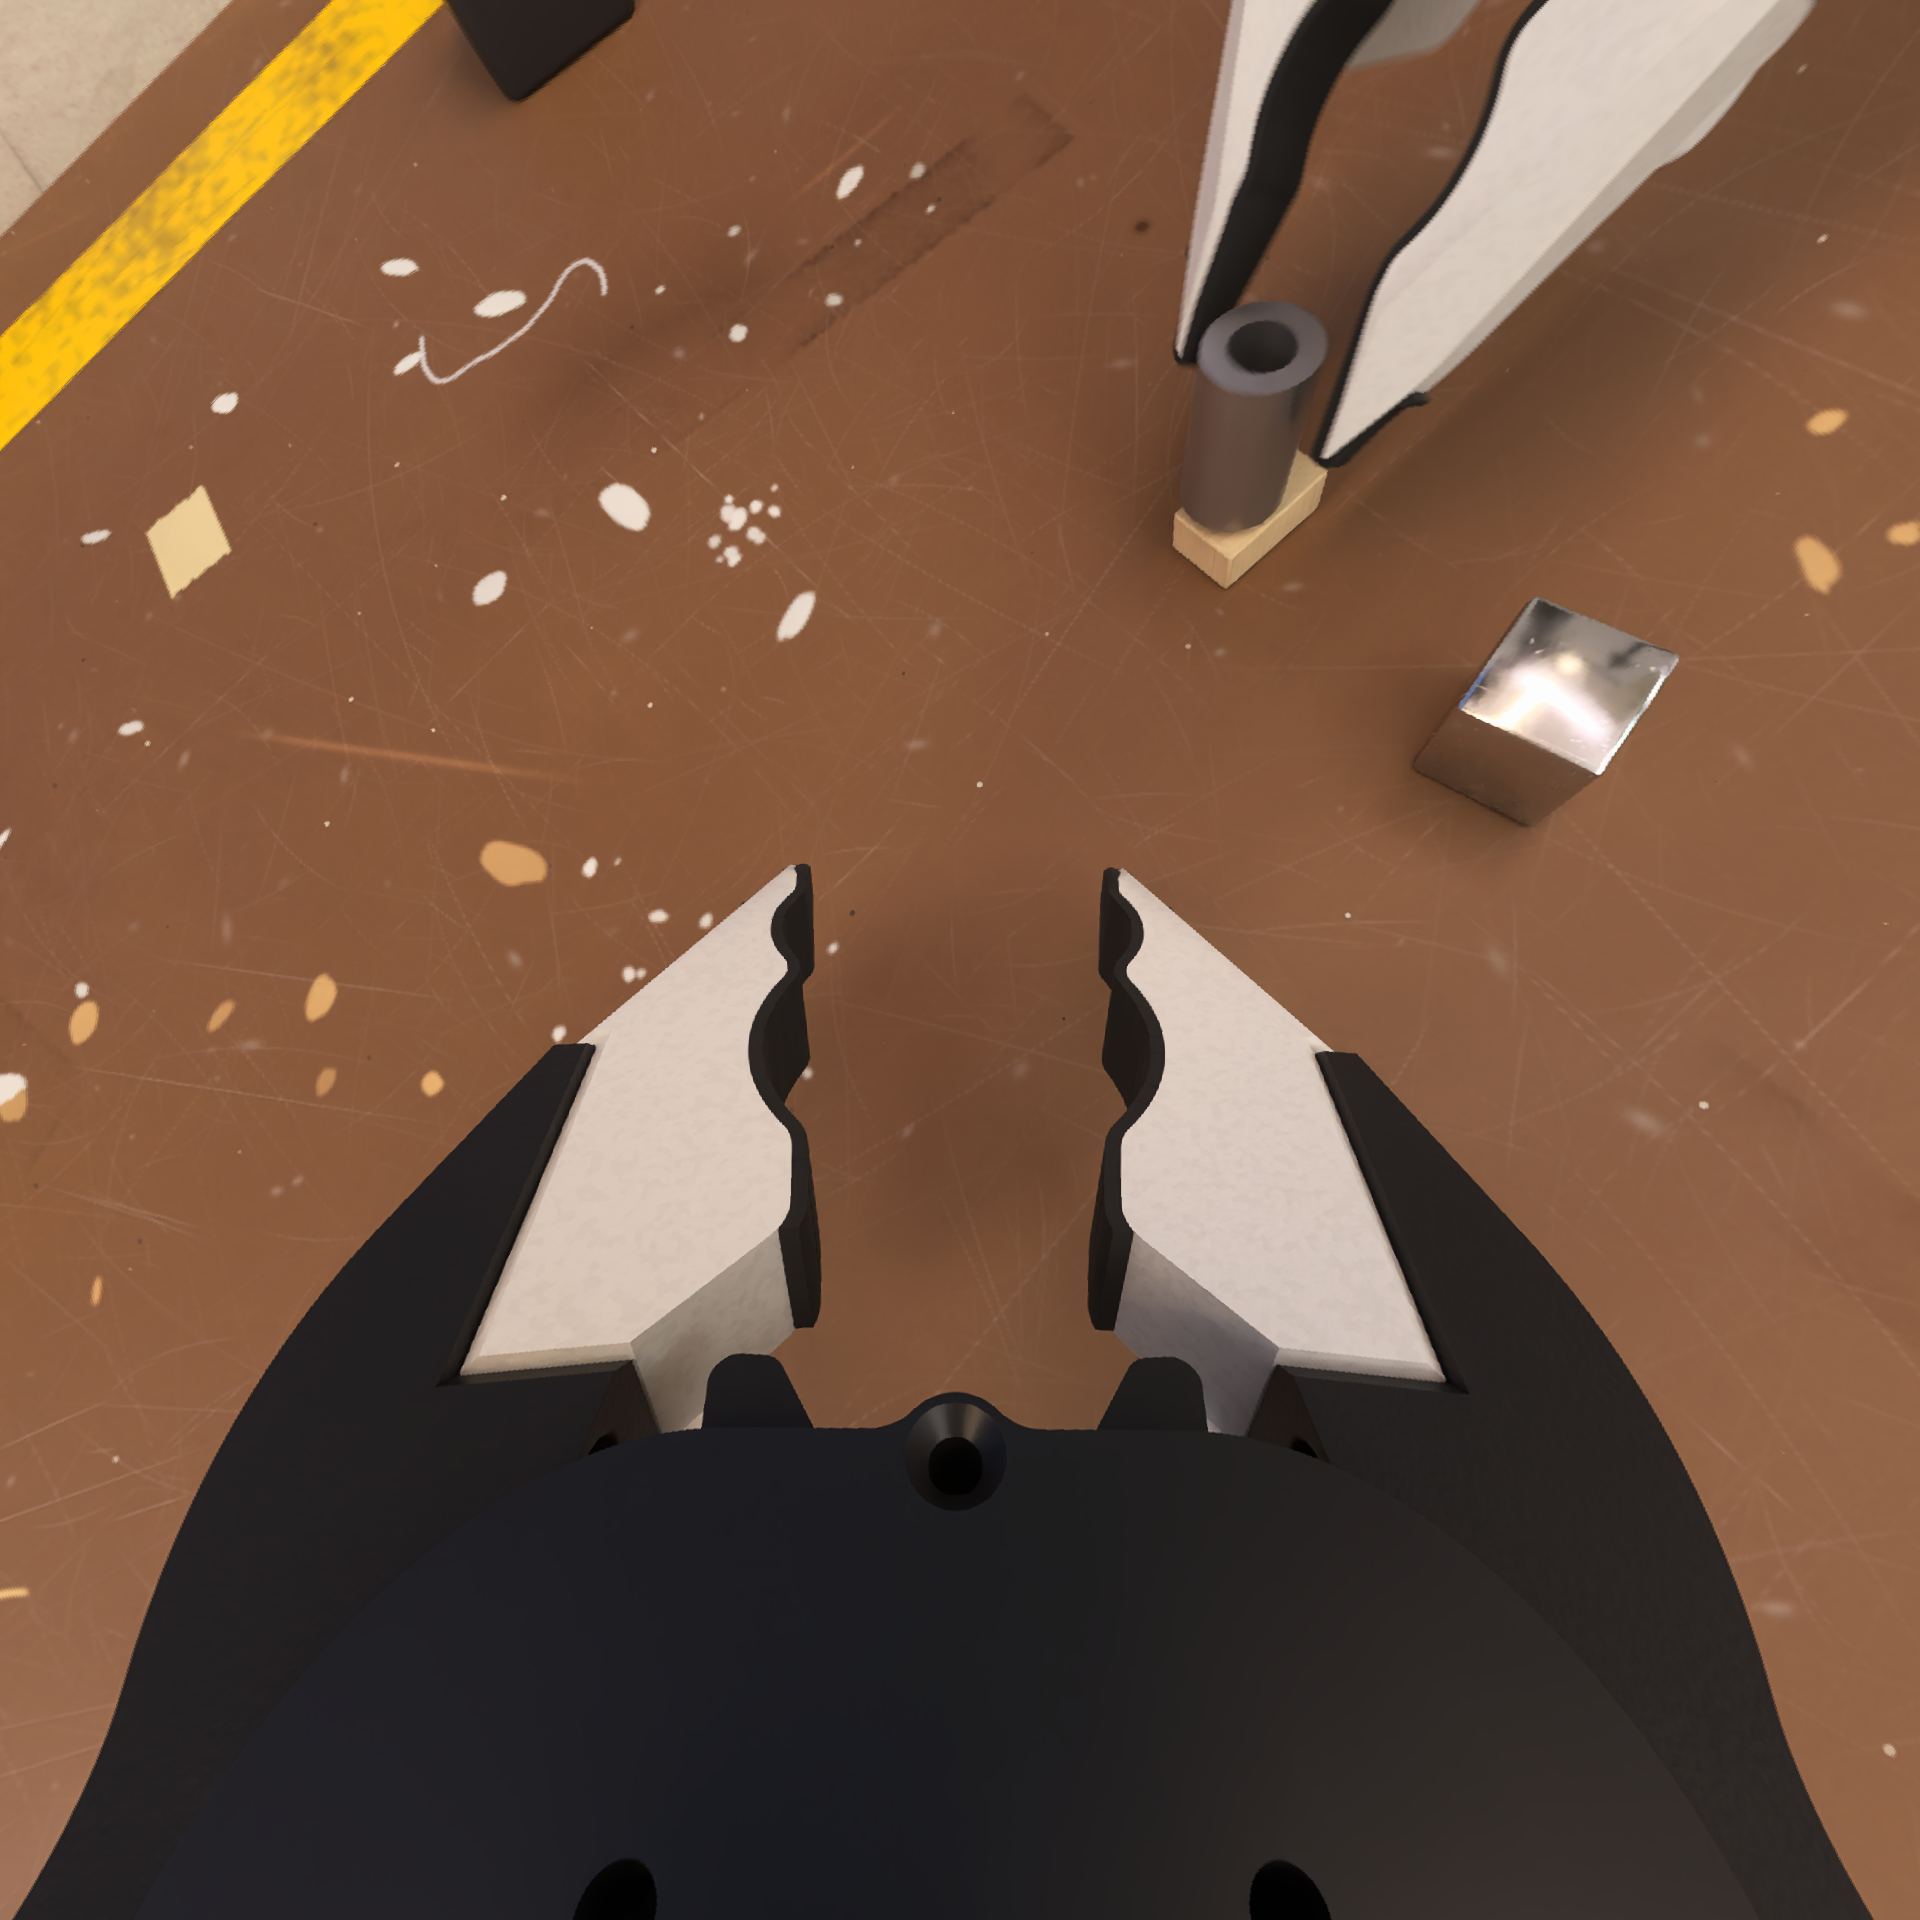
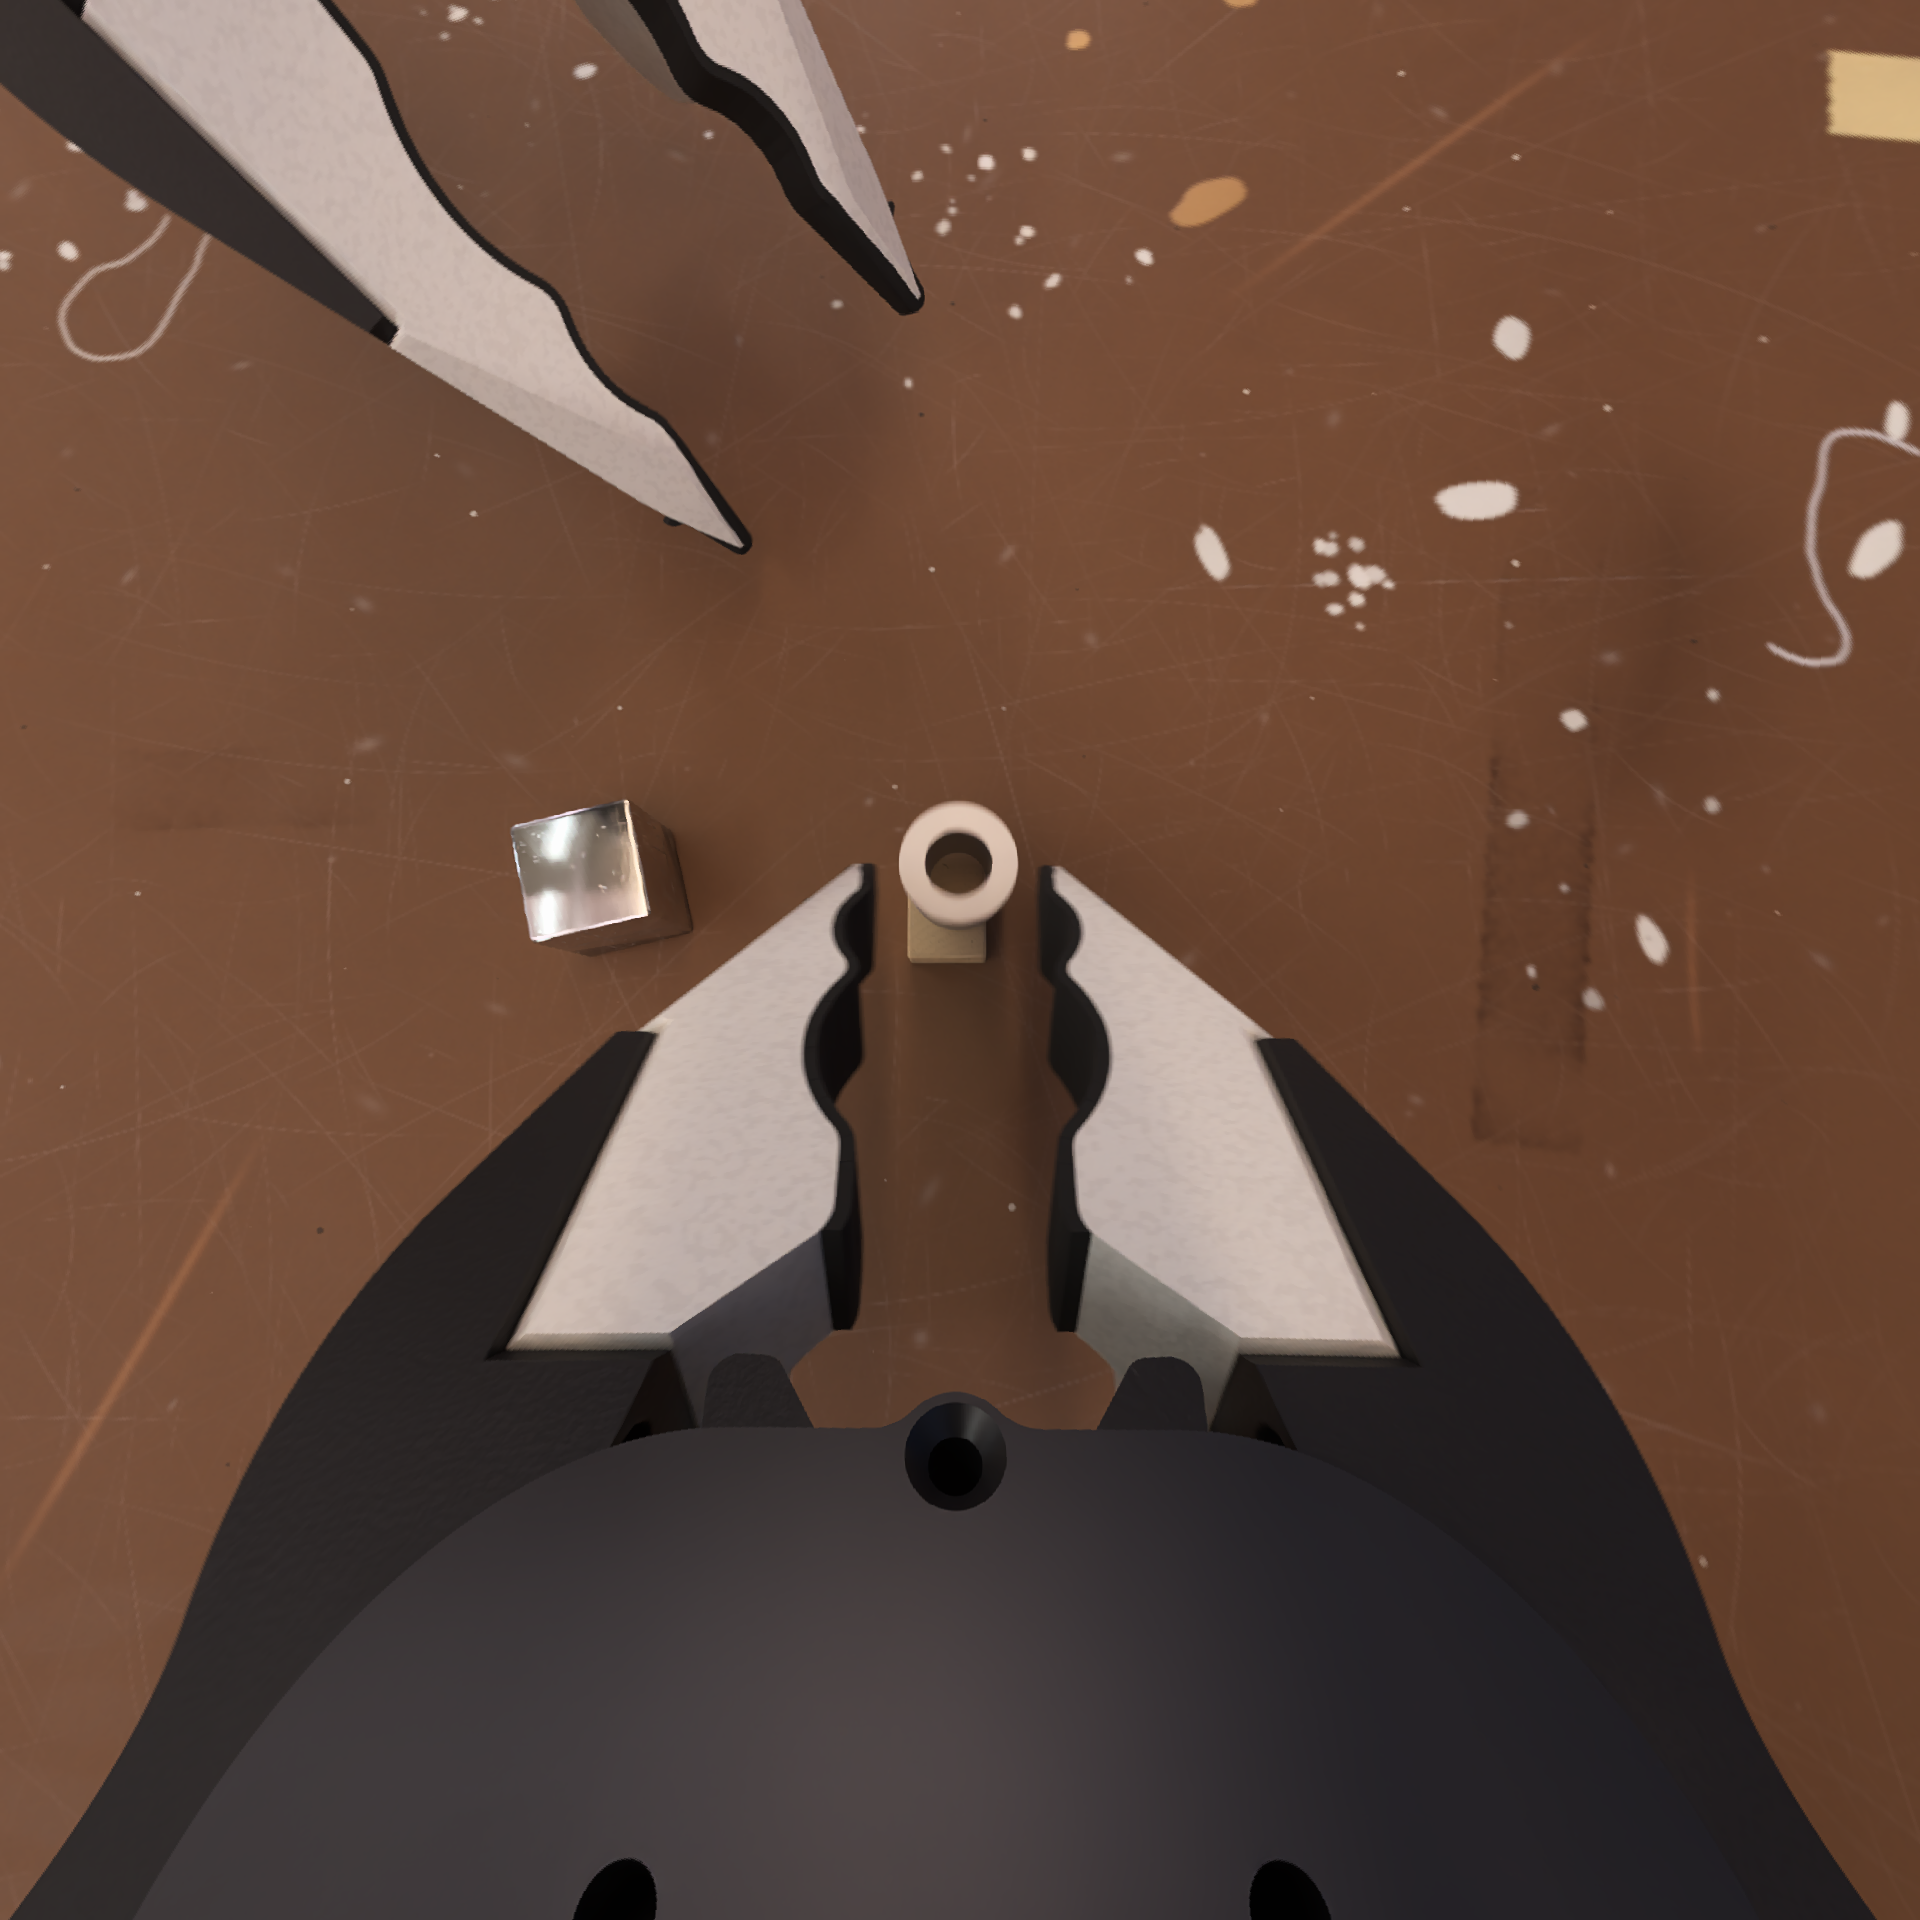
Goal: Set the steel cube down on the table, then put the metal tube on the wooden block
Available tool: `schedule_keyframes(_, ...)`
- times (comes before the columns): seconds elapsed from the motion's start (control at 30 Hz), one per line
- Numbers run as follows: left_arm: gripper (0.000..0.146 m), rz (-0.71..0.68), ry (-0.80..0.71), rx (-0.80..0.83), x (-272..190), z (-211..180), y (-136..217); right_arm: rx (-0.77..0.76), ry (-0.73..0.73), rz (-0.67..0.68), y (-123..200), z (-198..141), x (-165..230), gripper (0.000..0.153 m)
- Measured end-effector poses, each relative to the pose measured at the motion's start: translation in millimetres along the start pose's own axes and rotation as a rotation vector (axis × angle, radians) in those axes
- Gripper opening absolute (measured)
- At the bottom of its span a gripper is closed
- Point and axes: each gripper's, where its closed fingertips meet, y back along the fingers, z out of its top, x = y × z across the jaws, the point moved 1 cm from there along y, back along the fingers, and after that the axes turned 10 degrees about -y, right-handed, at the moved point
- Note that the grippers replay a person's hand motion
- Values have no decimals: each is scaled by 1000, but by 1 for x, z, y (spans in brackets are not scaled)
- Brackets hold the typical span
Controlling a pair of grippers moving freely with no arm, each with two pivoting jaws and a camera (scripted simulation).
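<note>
A dark grey metal tube [image 1: 1252, 436] stands upright on a small wooden block [image 1: 1242, 545] on the brown table. From above in the right wrist view the tube [image 2: 914, 862] shows as a pale ring over the block [image 2: 945, 943]. My right gripper [image 2: 956, 873] is open, one finger on each side of the tube's top with a thin gap at each; it also shows in the left wrist view [image 1: 1273, 405]. The shiny steel cube [image 1: 1548, 712] rests on the table near the block, left of the tube in the right wrist view [image 2: 597, 868]. My left gripper [image 1: 956, 873] is open and empty, hovering apart from them [image 2: 829, 426].
A yellow stripe [image 1: 208, 197] runs along the table's far left edge, with pale floor beyond. A dark block [image 1: 540, 42] stands at the top. A tan square patch [image 1: 187, 540] and paint specks mark the scratched brown table [image 1: 935, 675].
</note>
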Motion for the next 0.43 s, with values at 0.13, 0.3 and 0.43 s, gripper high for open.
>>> schedule_keyframes(0.13, 60, 6, -12, 12, -3, 5, -4, -6, -24, -38, 8, -4, -5, 52)
schedule_keyframes(0.3, 60, 12, -20, 38, -7, 3, -6, -23, -51, -51, 14, -9, -7, 55)
schedule_keyframes(0.43, 60, 10, -17, 49, -9, 0, -6, 1, -40, -54, -1, -9, -4, 51)
